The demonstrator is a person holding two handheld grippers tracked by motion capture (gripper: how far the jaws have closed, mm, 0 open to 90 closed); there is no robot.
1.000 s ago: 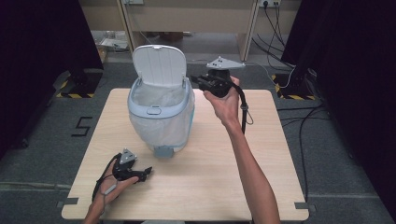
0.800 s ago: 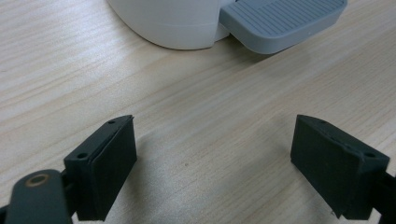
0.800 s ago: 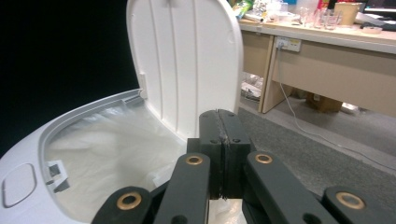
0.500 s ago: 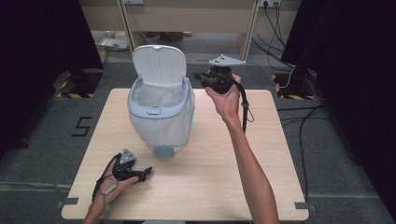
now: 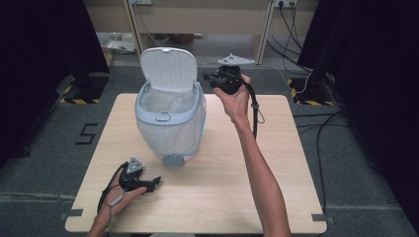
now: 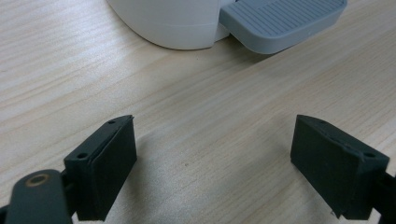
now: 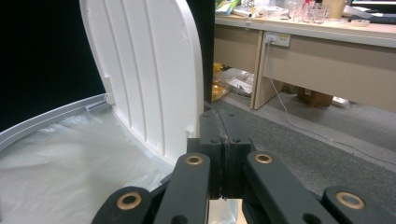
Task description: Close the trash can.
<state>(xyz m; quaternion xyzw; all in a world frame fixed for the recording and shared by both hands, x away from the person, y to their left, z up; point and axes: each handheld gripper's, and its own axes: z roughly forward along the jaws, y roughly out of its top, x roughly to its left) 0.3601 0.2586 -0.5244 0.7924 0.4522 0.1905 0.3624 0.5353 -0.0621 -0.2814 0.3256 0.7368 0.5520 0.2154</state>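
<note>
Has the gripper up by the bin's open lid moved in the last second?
Yes. The right gripper has slid a little leftward, closer to the lid's right edge, its jaws shut. The bin itself has not shifted.

The white plastic pedal bin with a pale blue-grey rim (image 5: pixel 170 116) stands upright on the light wooden table, toward its far left part. Its ribbed white hinged lid (image 5: pixel 169 69) is raised, standing near vertical at the back of the rim. A translucent white liner bag (image 7: pixel 56 154) lines the interior and folds over the rim. The grey ribbed foot pedal (image 6: pixel 280 21) projects from the base at the near side.
</note>
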